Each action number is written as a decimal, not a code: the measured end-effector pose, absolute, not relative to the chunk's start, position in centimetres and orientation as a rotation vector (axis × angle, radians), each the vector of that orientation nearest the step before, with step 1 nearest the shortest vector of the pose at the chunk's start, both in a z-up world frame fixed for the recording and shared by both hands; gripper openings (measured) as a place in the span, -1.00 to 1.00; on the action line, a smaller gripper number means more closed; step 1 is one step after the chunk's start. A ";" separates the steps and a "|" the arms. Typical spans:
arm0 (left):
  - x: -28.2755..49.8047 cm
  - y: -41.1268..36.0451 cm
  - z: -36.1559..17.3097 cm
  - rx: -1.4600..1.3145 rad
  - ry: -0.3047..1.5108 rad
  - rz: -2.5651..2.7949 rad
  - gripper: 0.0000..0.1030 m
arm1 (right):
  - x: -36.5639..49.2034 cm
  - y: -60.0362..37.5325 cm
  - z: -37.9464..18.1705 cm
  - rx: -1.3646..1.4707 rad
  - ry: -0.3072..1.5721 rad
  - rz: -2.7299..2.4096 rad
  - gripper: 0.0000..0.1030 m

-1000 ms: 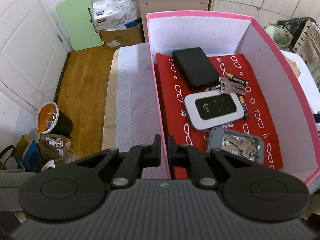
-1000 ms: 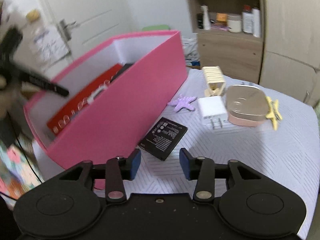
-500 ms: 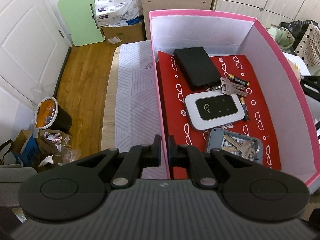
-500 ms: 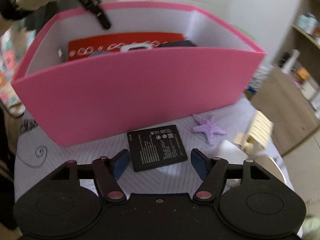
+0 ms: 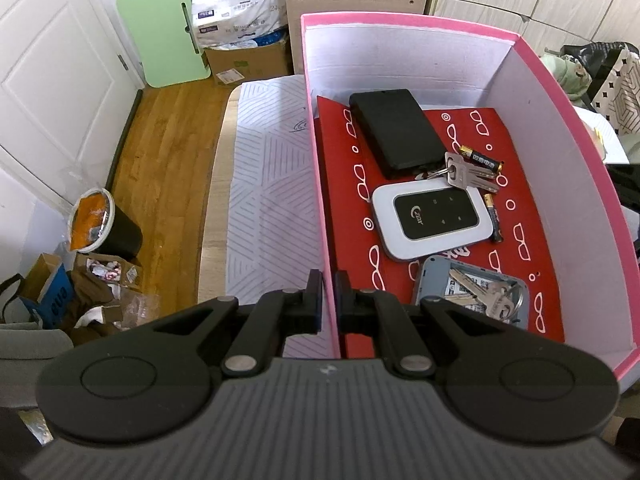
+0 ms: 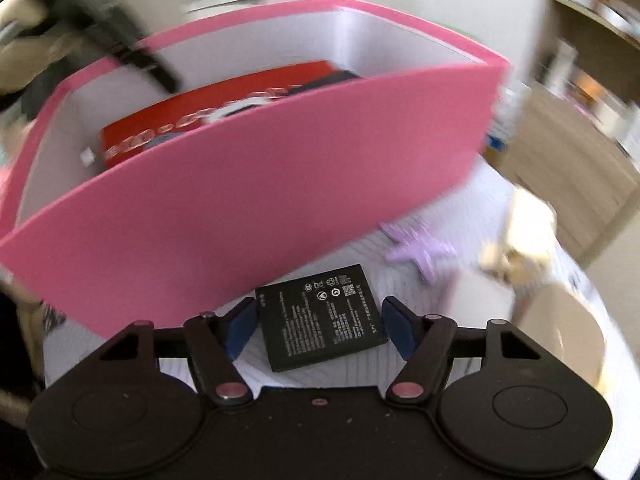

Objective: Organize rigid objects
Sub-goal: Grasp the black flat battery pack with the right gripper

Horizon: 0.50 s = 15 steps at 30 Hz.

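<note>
Two grippers are in play. Your left gripper sits at the lower centre of its view with the jaws pressed together on the near left wall of the pink box, one finger outside and one inside. Within the box, on a red patterned liner, you can see a black case toward the far end, a white-and-black pocket router in the middle, a lone key touching the router's far edge, two batteries beside it, and a grey tray holding a bunch of keys nearest you. Left of the box lies the striped cloth of the worktop, and beyond its edge the wooden floor.

Your right gripper is at the lower centre of its own view, which is motion-blurred. Its jaws have just been opening, then eased in a little; they stand spread on either side of a flat black phone battery lying on the worktop, the blue pads not pressing it. That battery lies just in front of the pink box's outer wall. To its right, near the frame's right side, you can make out a purple starfish-shaped piece and a blurred cream clip.
</note>
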<state>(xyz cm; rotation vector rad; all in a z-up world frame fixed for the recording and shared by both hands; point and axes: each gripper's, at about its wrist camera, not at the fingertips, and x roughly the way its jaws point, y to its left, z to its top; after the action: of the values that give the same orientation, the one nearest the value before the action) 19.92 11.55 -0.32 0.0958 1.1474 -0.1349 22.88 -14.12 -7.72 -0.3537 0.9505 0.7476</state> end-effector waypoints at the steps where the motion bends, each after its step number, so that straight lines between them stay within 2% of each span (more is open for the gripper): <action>1: 19.8 11.4 -0.2 0.107 1.140 -0.133 -0.89 | 22.6 -14.3 -7.8 -0.320 0.964 0.692 0.41; 9: 19.3 11.6 -0.2 0.094 1.111 -0.128 -0.89 | 20.2 -17.7 -7.5 0.033 0.967 0.406 0.41; 15: 19.4 11.8 -0.2 0.082 1.111 -0.138 -0.89 | 18.4 -19.4 -6.7 0.055 0.922 0.322 0.41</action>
<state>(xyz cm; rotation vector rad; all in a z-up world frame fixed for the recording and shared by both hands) 19.43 11.80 -0.16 0.0817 1.1112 -0.1382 18.43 -19.39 -6.71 0.0549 0.9219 0.3223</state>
